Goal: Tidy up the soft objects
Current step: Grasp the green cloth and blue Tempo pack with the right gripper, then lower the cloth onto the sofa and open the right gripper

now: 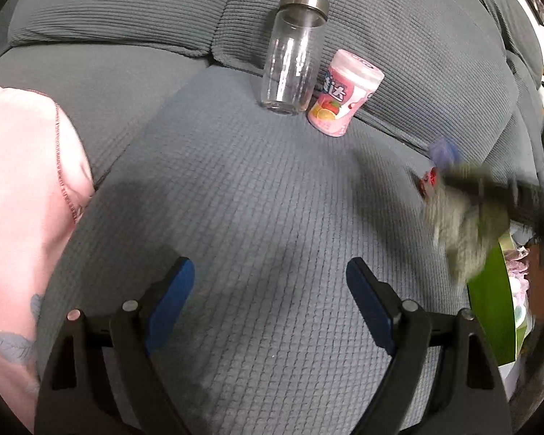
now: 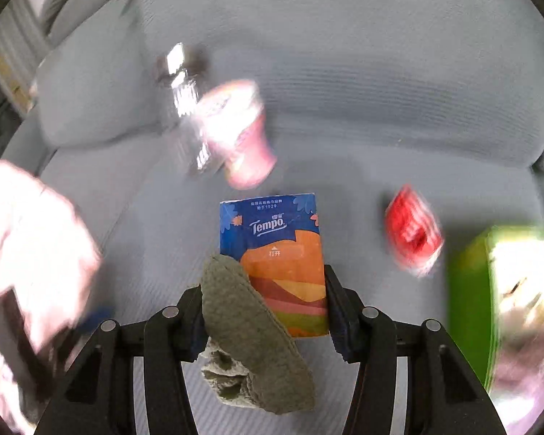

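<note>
My right gripper (image 2: 264, 290) is shut on a blue and orange Tempo tissue pack (image 2: 272, 239) together with an olive-green towelling cloth (image 2: 250, 326) that droops from the left pad. It hovers over the grey sofa seat (image 2: 344, 188), and the background is blurred. In the left wrist view the same cloth (image 1: 464, 224) hangs blurred at the right edge. My left gripper (image 1: 272, 272) is open above the seat (image 1: 254, 188), with nothing between its blue pads (image 1: 174, 301). A pink cloth (image 1: 21, 188) lies at the left.
A clear glass jar (image 1: 293, 54) with a metal lid and a pink gum tub (image 1: 344, 94) stand against the back cushion (image 1: 399, 36). A red packet (image 2: 413, 232) lies on the seat at the right. A green box (image 2: 468, 308) holding soft items stands at the far right.
</note>
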Motion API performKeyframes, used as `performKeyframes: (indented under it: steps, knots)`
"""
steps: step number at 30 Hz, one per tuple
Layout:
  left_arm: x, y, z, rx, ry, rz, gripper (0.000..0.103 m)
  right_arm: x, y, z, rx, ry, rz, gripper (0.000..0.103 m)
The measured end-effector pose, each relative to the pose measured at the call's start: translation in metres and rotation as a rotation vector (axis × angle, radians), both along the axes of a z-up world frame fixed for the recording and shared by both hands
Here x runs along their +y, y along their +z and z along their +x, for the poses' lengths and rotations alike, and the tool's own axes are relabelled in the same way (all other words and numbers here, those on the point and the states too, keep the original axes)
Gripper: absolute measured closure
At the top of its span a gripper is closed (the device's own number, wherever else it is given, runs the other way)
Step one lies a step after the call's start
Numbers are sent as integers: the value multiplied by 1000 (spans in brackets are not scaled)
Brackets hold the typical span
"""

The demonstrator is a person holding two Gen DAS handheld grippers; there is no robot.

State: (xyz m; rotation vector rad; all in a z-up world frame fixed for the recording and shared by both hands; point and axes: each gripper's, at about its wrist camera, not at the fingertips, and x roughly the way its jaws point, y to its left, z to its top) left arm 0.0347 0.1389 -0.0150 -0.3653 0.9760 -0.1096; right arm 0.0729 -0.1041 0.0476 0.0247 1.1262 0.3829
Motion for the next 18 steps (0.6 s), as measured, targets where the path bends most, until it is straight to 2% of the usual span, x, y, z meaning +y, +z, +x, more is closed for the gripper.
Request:
performKeyframes:
  steps: [4, 6, 7, 8, 10, 11, 14, 15, 16, 18]
  knots:
    - [0, 6, -6, -25, 0, 10, 18, 6, -40, -38, 97, 36, -15, 48]
    - [-1, 7, -9, -35, -7, 6, 18, 14, -53, -40, 118, 26, -6, 47]
    - [-2, 7, -11, -36, -14, 5, 18, 13, -56, -44, 122, 19, -4, 43]
    - [-3, 7, -13, -38, -20, 1, 18, 13, -56, -47, 109, 16, -15, 41]
    - [-5, 9, -15, -45, -31, -14, 18, 11, -45, -55, 41, 1, -44, 26]
    - [-6, 10, -17, -53, -40, -25, 18, 8, -44, -50, 17, -2, -44, 23]
    - [-12, 13, -19, -74, -51, -60, 18, -2, -32, -62, -5, -11, 9, 21]
    - [-14, 14, -20, -81, -61, -75, 18, -2, -27, -47, -9, -18, 21, 22]
    - [-17, 14, -20, -84, -71, -85, 18, -8, -21, -53, -24, -34, 41, 22]
    - [-22, 14, -22, -82, -111, -132, 17, -7, -14, -61, -42, -50, 79, 22]
